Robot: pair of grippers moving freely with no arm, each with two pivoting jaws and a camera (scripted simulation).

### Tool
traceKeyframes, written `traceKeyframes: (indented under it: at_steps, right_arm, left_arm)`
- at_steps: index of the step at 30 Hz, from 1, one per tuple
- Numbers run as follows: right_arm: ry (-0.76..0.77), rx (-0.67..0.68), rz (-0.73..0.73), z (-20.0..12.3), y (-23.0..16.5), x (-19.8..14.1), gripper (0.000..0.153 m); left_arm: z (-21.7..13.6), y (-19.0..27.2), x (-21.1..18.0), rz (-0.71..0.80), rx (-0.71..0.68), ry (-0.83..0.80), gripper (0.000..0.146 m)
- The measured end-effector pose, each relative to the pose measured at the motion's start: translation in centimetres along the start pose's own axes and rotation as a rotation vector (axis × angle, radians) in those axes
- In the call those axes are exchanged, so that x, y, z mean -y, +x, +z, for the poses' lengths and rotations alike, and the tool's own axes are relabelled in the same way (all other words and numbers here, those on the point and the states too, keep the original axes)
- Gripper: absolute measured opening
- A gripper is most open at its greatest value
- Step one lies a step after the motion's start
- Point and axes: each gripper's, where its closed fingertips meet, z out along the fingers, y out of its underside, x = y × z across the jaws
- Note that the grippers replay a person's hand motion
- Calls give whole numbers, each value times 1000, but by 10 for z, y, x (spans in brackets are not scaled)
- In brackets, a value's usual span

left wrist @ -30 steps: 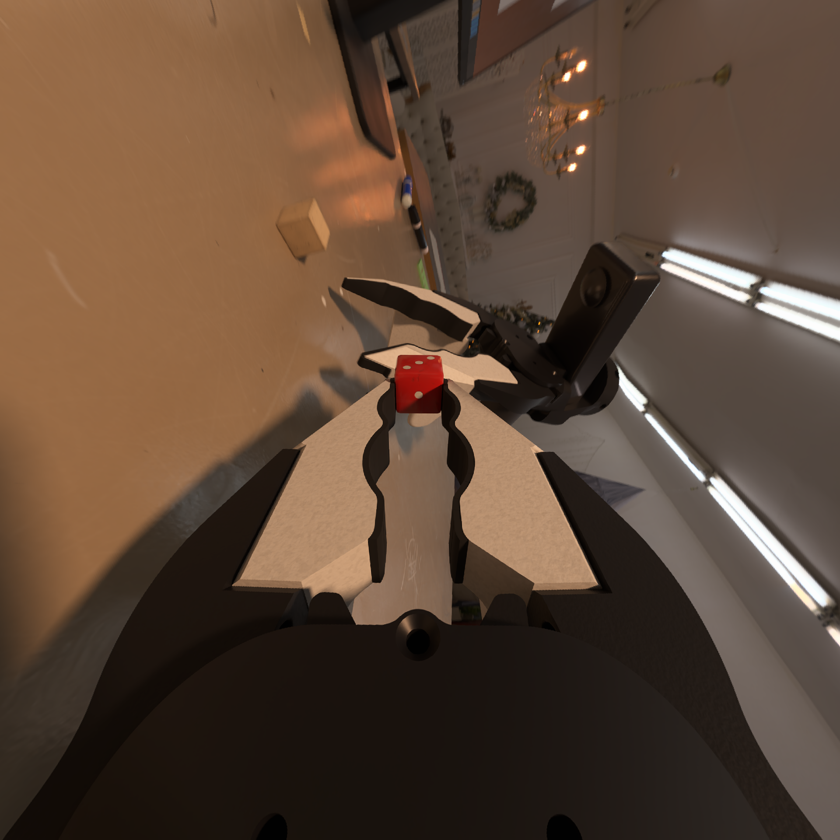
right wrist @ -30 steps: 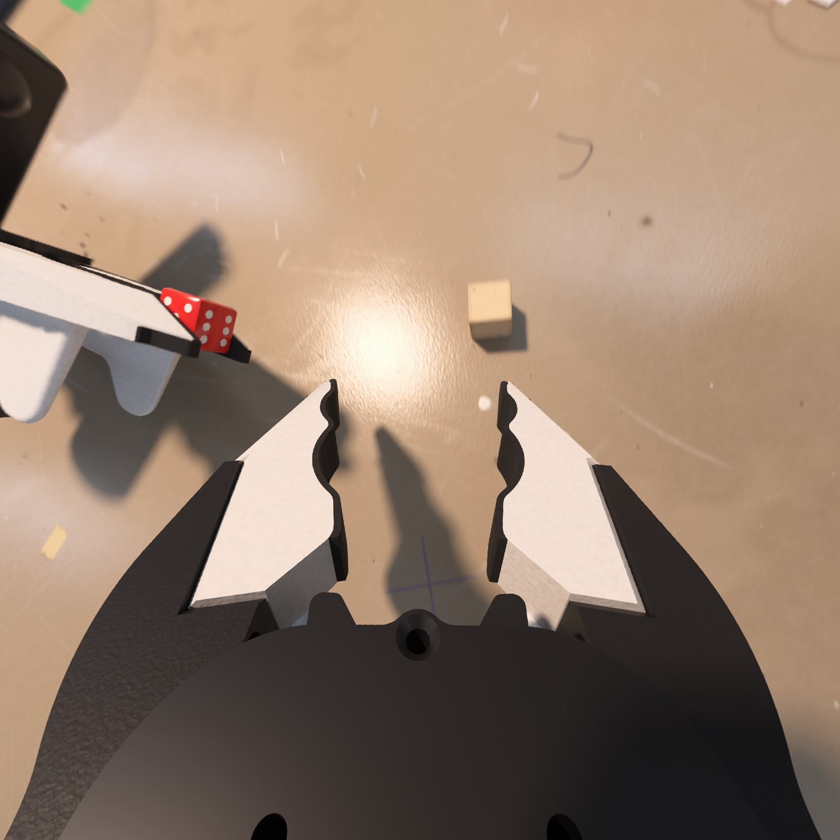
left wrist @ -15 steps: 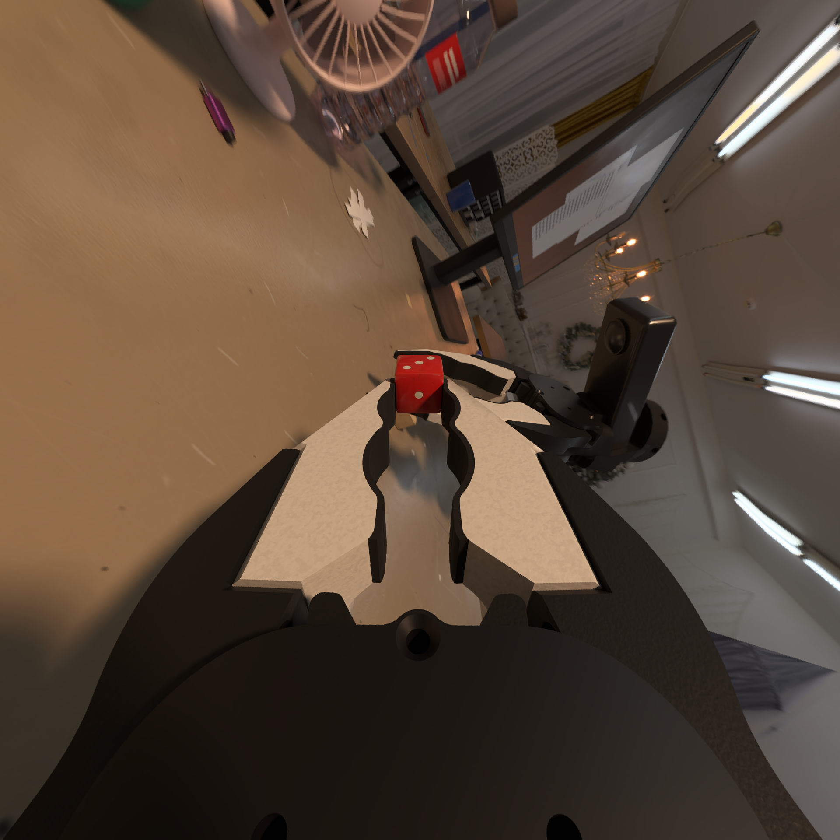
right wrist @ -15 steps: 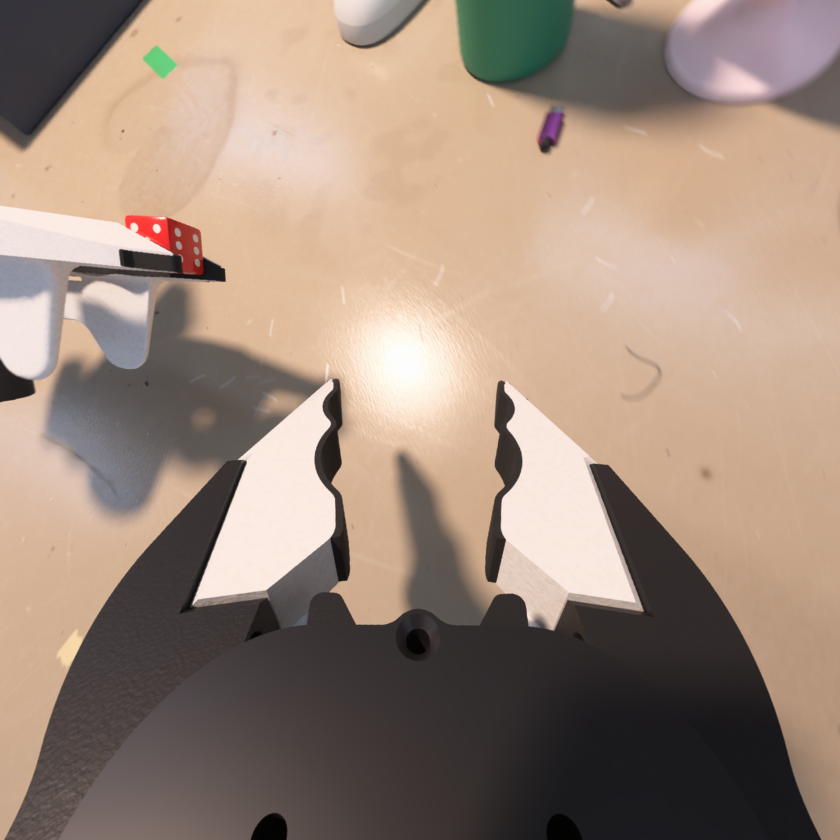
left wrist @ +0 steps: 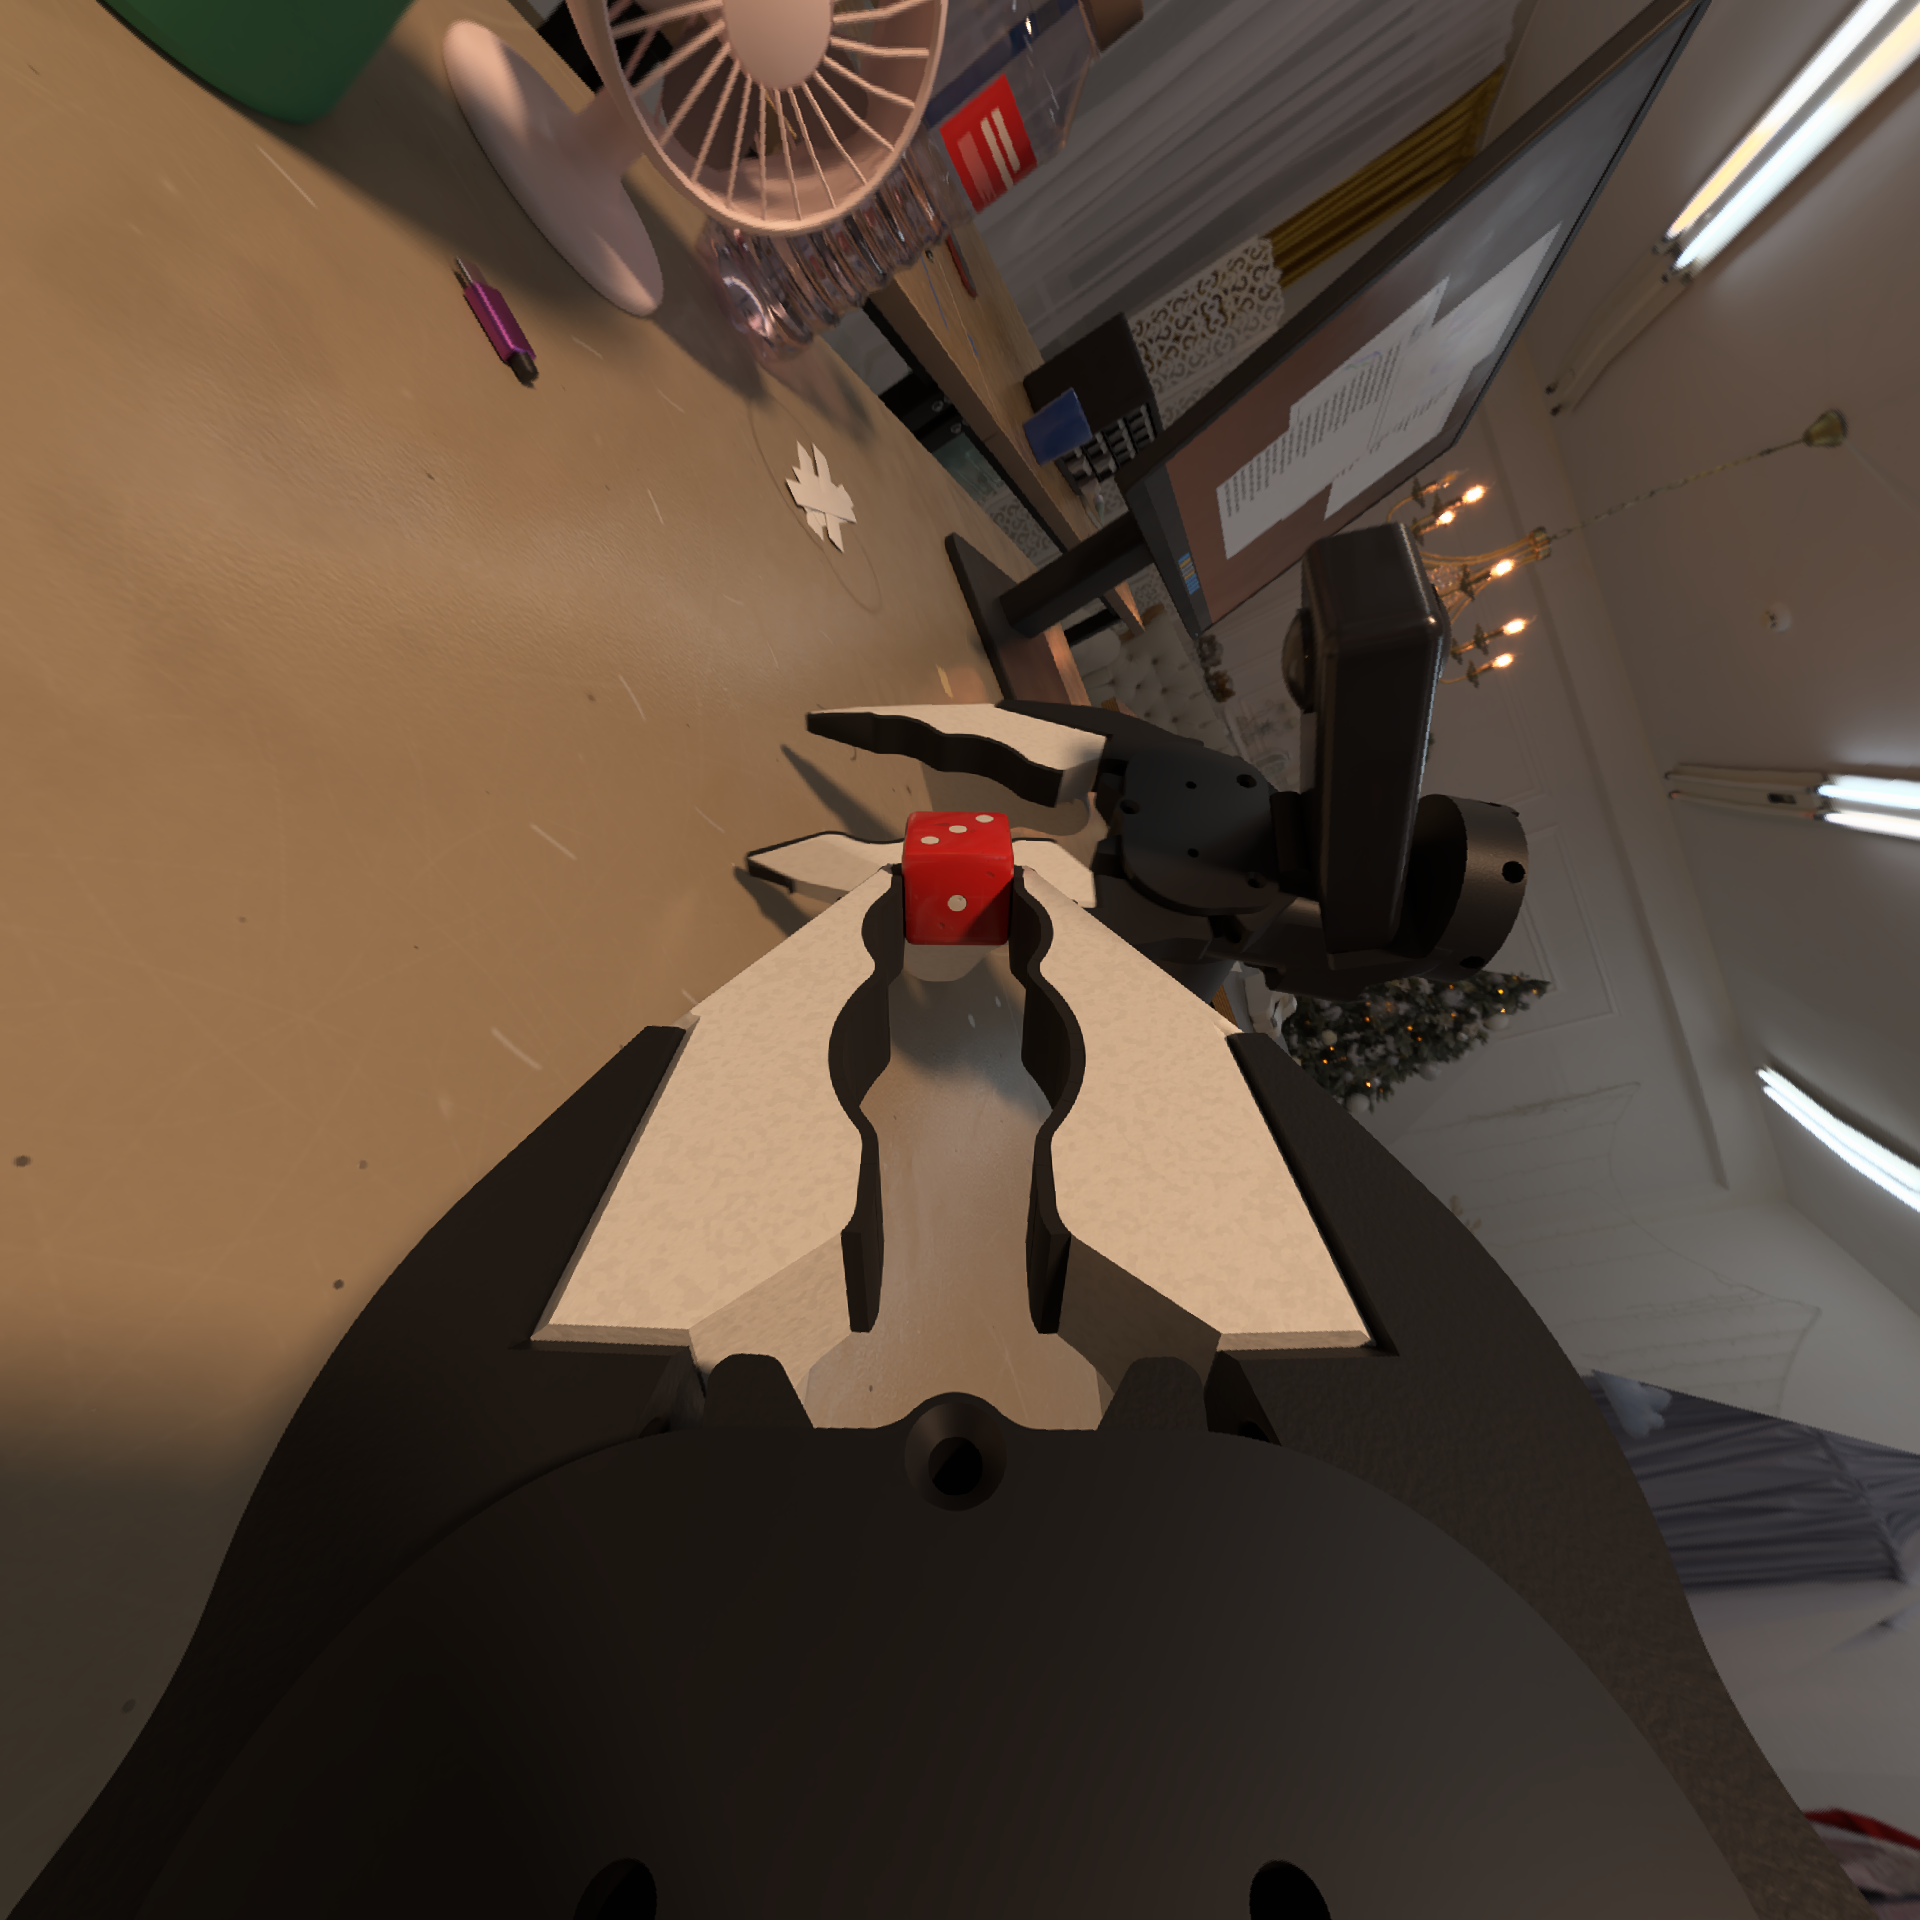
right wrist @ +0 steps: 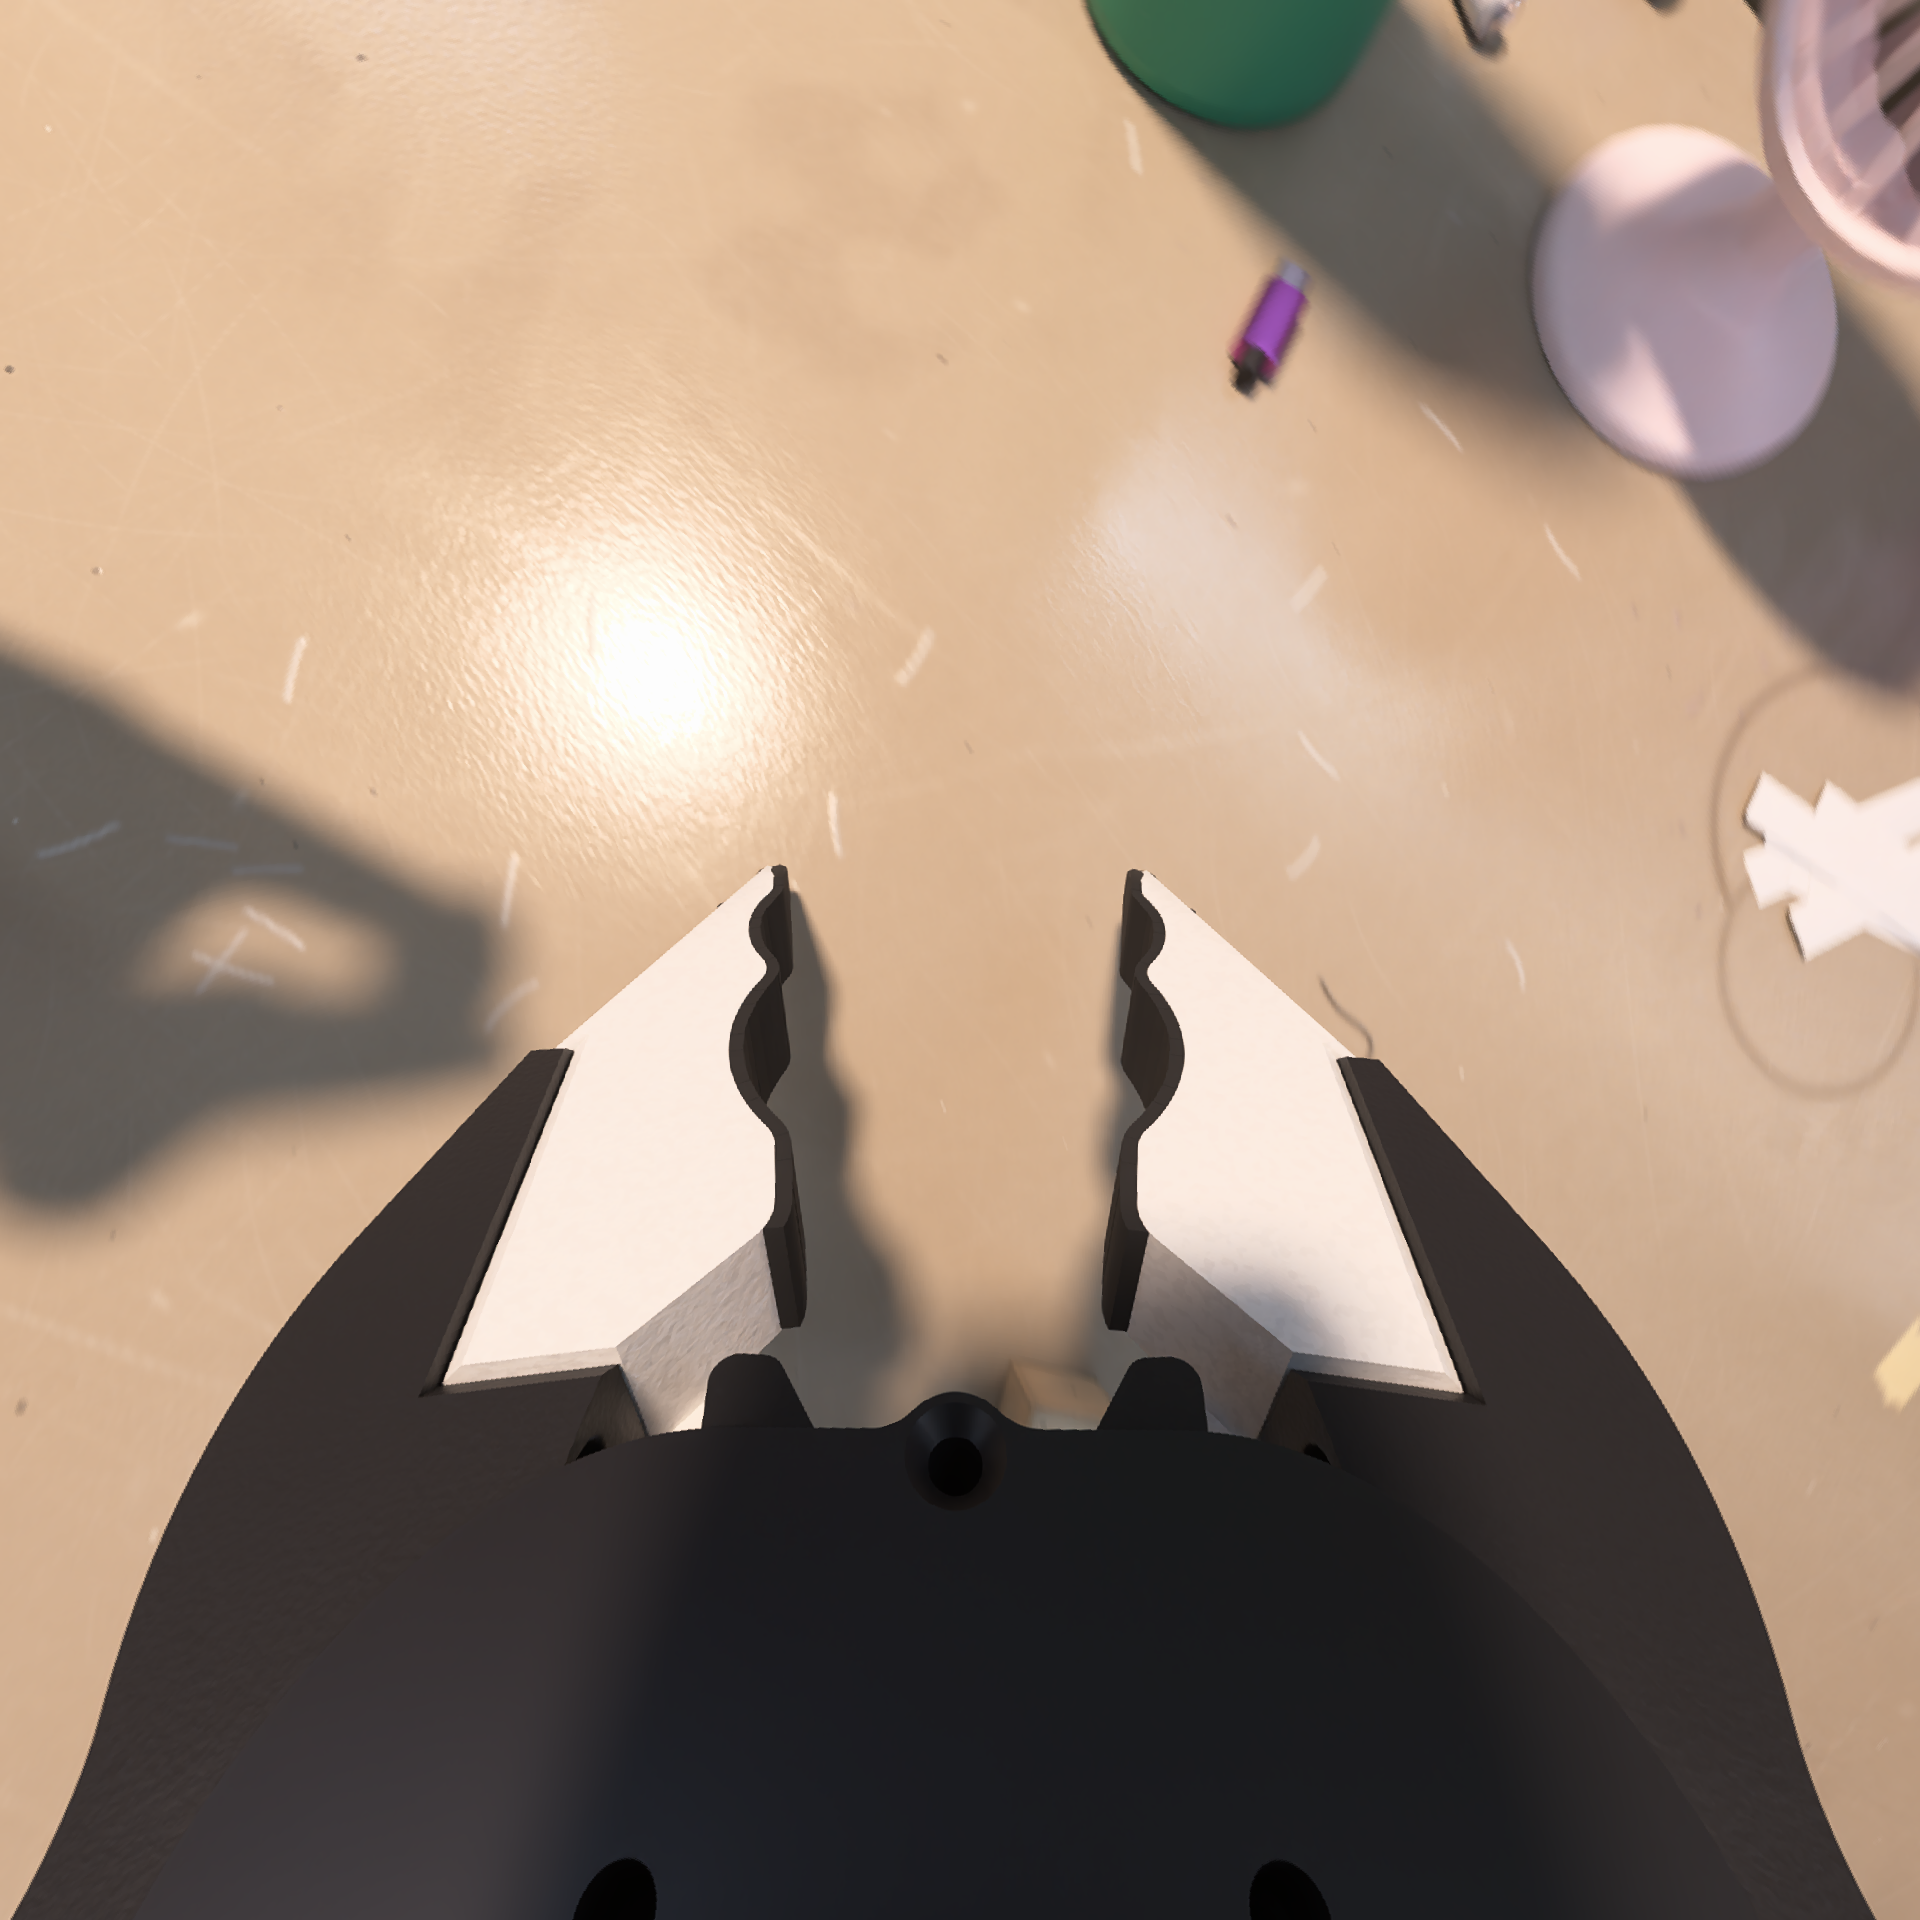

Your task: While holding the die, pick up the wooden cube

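Tan tabletop (right wrist: 436, 312). Pink fan (left wrist: 769, 104), round base on table. Green container (right wrist: 1236, 52), contents hidden. Right gripper (right wrist: 956, 904) spread wide, empty. Left gripper (left wrist: 956, 894) clamped on red die (left wrist: 956, 878), raised off table. Wooden cube (right wrist: 1049, 1397) sliver by right gripper's base. Purple USB stick (right wrist: 1270, 324). Bottle's red label (left wrist: 987, 140).

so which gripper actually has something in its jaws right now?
The left gripper: its jaws are clamped on the red die at the tips. The right gripper has jaws spread apart with only bare table between them.
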Motion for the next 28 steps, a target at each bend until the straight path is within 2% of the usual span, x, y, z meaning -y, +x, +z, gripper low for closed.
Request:
traceKeyframes:
  at_steps: [5,7,9,10,13,14,18,22,25,28]
  right_arm:
    - [91,33,227,-37,24,-30,65]
    - [151,102,369,-49,19,-36,65]
    - [141,166,449,-49,4,-44,66]
    - [108,152,449,-46,0,-51,69]
    - [94,-22,408,-44,9,-71,74]
    - [113,-37,404,-46,11,-75,71]
    - [138,92,432,-54,17,-88,22]
    - [188,179,517,-65,27,-91,23]
    - [336,352,636,-90,18,-78,22]
    - [465,433,699,-122,12,-71,22]
  left_arm:
    - [6,7,-11,-41,-59,-31,19]
    - [9,11,-17,-79,-92,-45,19]
    - [13,12,-23,-97,-105,-66,19]
    - [15,12,-25,-100,-106,-75,19]
    - [17,14,-30,-102,-116,-87,19]
    - [17,16,-32,-97,-121,-89,19]
    - [21,21,-40,-76,-143,-122,19]
    - [24,28,-52,-70,-175,-166,19]
    - [22,39,-61,-101,-211,-153,19]
    - [28,52,-78,-178,-266,-164,19]
